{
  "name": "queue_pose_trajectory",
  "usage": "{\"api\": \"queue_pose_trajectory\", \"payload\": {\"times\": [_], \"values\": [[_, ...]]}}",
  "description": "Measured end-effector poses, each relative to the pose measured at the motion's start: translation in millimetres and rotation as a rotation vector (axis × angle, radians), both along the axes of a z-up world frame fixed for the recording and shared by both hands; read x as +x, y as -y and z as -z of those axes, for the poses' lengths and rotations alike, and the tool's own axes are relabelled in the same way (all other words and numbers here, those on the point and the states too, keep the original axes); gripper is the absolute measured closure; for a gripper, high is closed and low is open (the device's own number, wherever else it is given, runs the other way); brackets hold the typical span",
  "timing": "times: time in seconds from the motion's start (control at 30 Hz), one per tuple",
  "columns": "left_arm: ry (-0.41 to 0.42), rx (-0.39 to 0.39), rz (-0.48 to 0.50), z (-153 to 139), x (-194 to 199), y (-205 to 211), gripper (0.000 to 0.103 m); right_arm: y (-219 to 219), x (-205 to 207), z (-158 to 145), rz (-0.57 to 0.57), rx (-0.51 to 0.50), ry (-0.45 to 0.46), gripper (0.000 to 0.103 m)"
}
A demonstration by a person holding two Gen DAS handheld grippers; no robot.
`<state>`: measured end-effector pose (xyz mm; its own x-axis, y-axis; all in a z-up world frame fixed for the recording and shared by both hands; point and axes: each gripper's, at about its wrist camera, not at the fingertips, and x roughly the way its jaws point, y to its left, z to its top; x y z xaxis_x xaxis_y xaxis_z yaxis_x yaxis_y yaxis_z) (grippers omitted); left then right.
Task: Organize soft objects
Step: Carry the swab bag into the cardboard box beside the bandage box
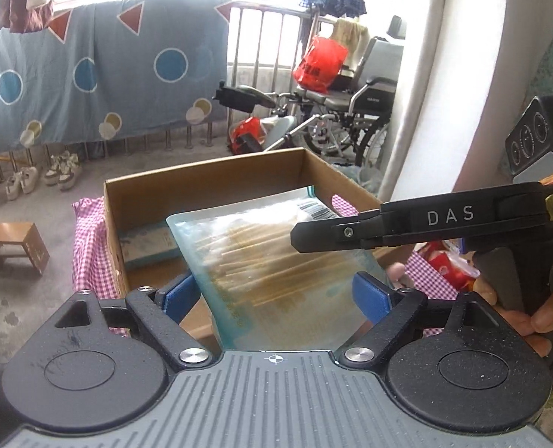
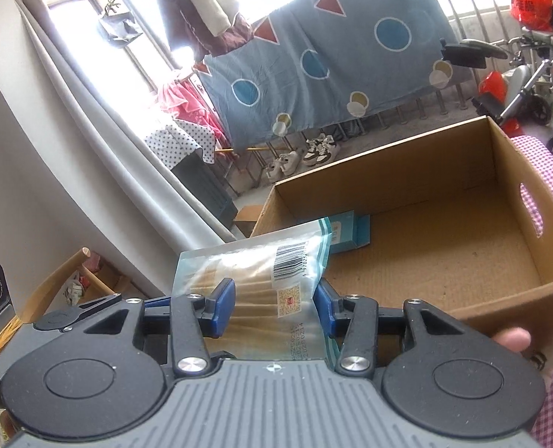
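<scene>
a cardboard box [image 2: 407, 186] on a pink checked cloth [image 1: 87, 239] holds 1 teal packet [image 2: 351, 231] against its wall. above its near edge, a clear bag of cotton swabs [image 2: 261, 280] is gripped by the right tongs [image 2: 276, 304]. the left tongs [image 1: 274, 295] stand open around the bag's other end.

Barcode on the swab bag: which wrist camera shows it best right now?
Right wrist: the barcode faces the lens, unobstructed, above the QR code. In the left wrist view only a sliver of it shows, behind the right gripper's finger.
</scene>
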<state>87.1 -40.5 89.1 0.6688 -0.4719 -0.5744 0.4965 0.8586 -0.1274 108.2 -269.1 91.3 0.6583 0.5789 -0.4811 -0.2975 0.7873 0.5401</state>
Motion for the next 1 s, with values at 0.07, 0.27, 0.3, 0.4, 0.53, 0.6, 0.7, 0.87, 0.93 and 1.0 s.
{"api": "queue_pose_trajectory", "payload": {"times": [0.07,0.27,0.3,0.4,0.53,0.6,0.7,0.87,0.93,1.0], "values": [[0.002,0.007,-0.007,-2.6,13.0,-2.1,0.014,1.1,20.4,-0.8,-0.012,0.024,-0.028,0.054],[-0.041,0.030,-0.010,0.0,62.3,-1.4,0.013,6.5,86.9,11.3,-0.034,0.057,-0.135,0.054],[-0.057,0.037,-0.010,2.6,71.1,-0.8,0.013,6.7,97.8,15.2,-0.037,0.058,-0.158,0.054],[-0.113,0.062,-0.012,14.4,96.9,-0.5,0.013,6.1,129.7,30.7,-0.045,0.048,-0.223,0.054],[-0.197,0.129,-0.040,36.1,127.9,1.0,0.001,3.2,167.3,60.9,-0.056,0.040,-0.333,0.054],[-0.220,0.183,-0.066,46.0,139.0,3.2,0.001,1.7,183.1,77.8,-0.050,0.028,-0.388,0.054],[-0.239,0.257,-0.104,56.0,148.8,4.3,0.001,0.1,198.5,101.0,-0.038,-0.010,-0.451,0.054],[-0.222,0.183,-0.107,41.7,135.6,-15.0,0.001,-3.8,204.7,115.2,-0.045,-0.076,-0.512,0.054],[-0.192,0.138,-0.118,29.5,127.3,-23.7,0.001,-8.3,205.1,117.2,-0.057,-0.126,-0.532,0.054],[-0.168,0.091,-0.131,19.2,118.3,-33.7,0.001,-9.2,209.5,120.7,-0.074,-0.182,-0.558,0.053]]}}
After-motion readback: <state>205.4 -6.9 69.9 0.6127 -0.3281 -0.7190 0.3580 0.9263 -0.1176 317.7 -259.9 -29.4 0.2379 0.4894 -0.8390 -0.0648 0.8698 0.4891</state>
